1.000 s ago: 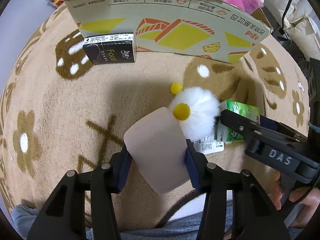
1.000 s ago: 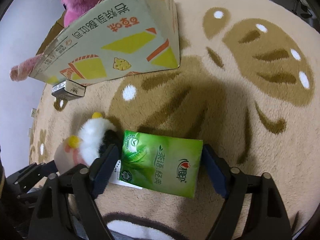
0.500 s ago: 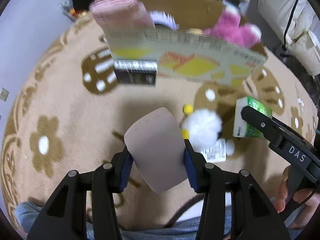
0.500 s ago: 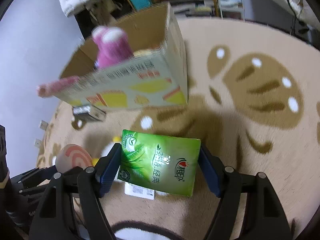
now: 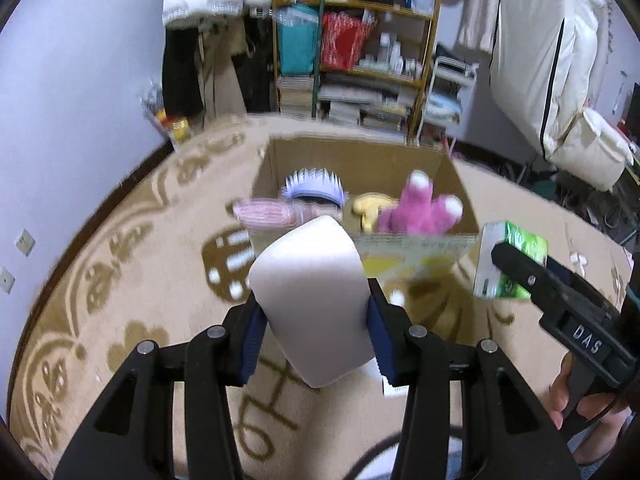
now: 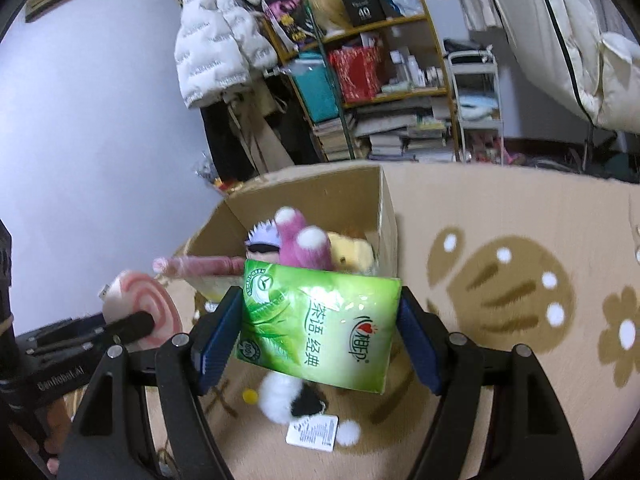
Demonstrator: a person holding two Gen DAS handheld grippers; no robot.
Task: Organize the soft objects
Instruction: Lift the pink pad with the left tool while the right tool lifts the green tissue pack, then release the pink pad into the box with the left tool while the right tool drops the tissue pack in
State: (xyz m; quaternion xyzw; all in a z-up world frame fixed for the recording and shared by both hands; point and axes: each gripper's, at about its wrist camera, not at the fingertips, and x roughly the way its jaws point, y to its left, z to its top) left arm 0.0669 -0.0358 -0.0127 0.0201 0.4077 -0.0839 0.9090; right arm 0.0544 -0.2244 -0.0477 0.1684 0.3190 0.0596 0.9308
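Carrying both loads over the cardboard box rim before letting go, left gripper clamped on the squishy pink toy, right gripper clamped on the green tissue pack, then dropping each beside the stuffed toys inside.

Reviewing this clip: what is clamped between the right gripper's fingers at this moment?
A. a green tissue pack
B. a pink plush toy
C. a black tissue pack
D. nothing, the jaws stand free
A: in the right wrist view the right gripper has both blue pads pressed against the sides of the green tissue pack, held clear of the rug in front of the cardboard box.
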